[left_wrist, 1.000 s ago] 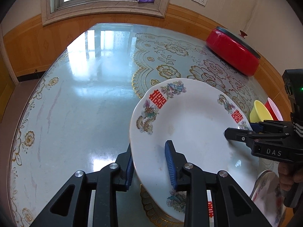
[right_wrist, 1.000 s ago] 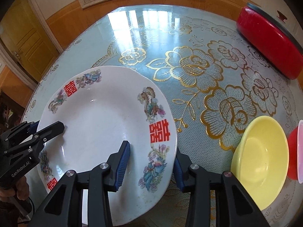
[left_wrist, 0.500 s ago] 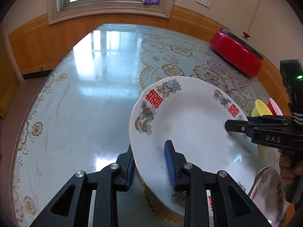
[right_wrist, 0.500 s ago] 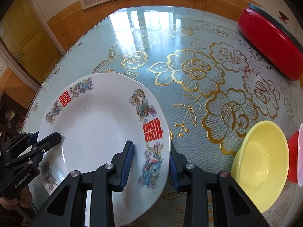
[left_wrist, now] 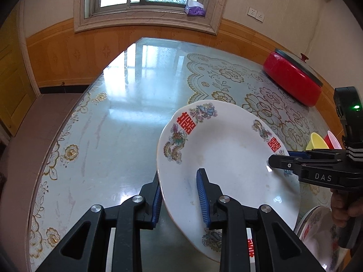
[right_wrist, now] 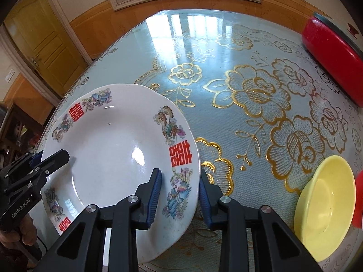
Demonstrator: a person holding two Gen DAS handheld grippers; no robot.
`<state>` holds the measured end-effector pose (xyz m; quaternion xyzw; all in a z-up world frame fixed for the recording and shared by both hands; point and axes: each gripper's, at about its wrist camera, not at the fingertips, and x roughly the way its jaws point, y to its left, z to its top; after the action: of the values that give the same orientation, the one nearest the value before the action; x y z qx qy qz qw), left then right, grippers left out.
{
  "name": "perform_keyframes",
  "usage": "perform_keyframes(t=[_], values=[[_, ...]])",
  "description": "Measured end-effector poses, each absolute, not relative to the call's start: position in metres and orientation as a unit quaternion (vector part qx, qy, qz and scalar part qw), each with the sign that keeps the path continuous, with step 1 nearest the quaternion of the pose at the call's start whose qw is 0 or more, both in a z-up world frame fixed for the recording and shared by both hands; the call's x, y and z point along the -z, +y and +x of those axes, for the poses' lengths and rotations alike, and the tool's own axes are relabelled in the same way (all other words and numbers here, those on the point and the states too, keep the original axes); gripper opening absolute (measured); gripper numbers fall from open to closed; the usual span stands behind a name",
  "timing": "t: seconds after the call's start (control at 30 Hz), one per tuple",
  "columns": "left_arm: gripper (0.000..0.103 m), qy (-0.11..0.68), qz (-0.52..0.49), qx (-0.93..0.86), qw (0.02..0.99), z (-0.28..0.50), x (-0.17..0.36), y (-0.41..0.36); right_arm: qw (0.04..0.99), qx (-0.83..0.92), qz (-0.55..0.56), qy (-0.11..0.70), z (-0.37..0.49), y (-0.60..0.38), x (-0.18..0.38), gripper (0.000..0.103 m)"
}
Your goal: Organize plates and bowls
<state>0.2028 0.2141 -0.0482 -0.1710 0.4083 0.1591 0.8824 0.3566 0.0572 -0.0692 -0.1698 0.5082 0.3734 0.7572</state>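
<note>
We hold the white plate (left_wrist: 229, 158) above the table (left_wrist: 113, 117) with both tongs; the left gripper (left_wrist: 179, 199) straddles its near-left rim, blue pads (left_wrist: 202, 197) spread wider than the rim, so we cannot tell whether they press it; the right gripper (right_wrist: 179, 195) straddles the opposite rim likewise, contact unclear; a yellow bowl (right_wrist: 324, 206) rests on the table beside a red bowl (right_wrist: 358, 199); a second patterned plate (left_wrist: 317, 231) lies below; a red pot (left_wrist: 292, 81) stands at the far edge.
</note>
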Motion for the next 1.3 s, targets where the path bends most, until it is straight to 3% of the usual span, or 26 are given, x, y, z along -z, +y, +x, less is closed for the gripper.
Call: perform_keyframes(t=[0.73, 1.3], values=[[0.028, 0.413, -0.168, -0.187, 0.875, 0.191, 0.052, 0.214, 0.726, -0.417, -0.153, 0.525, 0.354, 0.063, 0.078, 0.029], [0.028, 0.391, -0.154, -0.17, 0.891, 0.174, 0.036, 0.193, 0.745, -0.425, -0.146, 0.492, 0.335, 0.027, 0.049, 0.027]])
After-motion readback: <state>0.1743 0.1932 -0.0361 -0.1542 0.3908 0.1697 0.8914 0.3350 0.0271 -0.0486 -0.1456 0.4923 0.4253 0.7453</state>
